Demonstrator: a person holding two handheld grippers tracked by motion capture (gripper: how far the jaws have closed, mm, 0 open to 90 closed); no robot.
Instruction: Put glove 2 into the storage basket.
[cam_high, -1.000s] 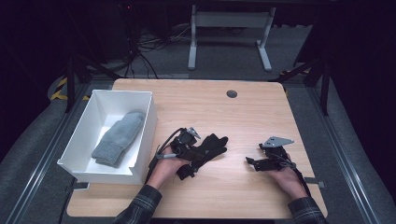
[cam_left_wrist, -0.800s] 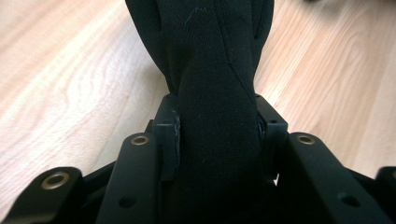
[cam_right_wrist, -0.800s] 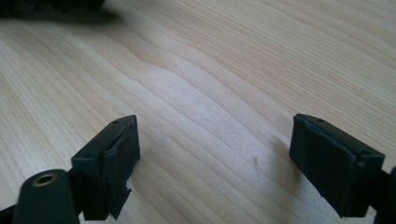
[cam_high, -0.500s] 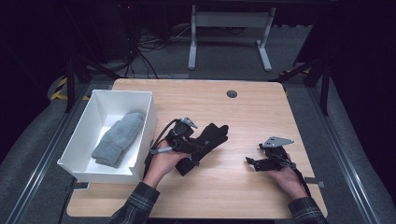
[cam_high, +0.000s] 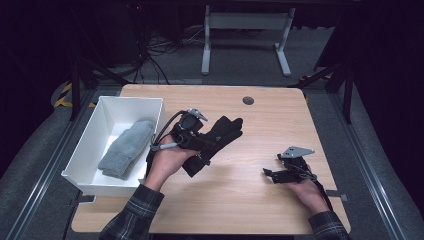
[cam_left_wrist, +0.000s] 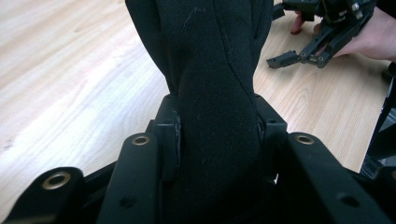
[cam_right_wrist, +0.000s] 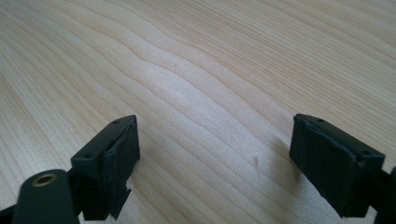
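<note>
A black glove hangs above the wooden table, with my left gripper shut on its middle. In the left gripper view both pads pinch the black glove from either side at my left gripper, and its fingers point away over the tabletop. My right gripper rests low at the table's right side, held in a hand. Its jaws stand wide apart in the right gripper view, with bare wood between them. The right gripper also appears at the top right of the left gripper view.
A white bin stands at the table's left edge, with a grey knitted piece lying in it. A dark round grommet sits near the far edge. Beyond the table are a desk frame and cables on the floor.
My left gripper has risen with the black glove, lifting it off the tabletop and carrying it slightly away from the person. The right gripper has kept still.
</note>
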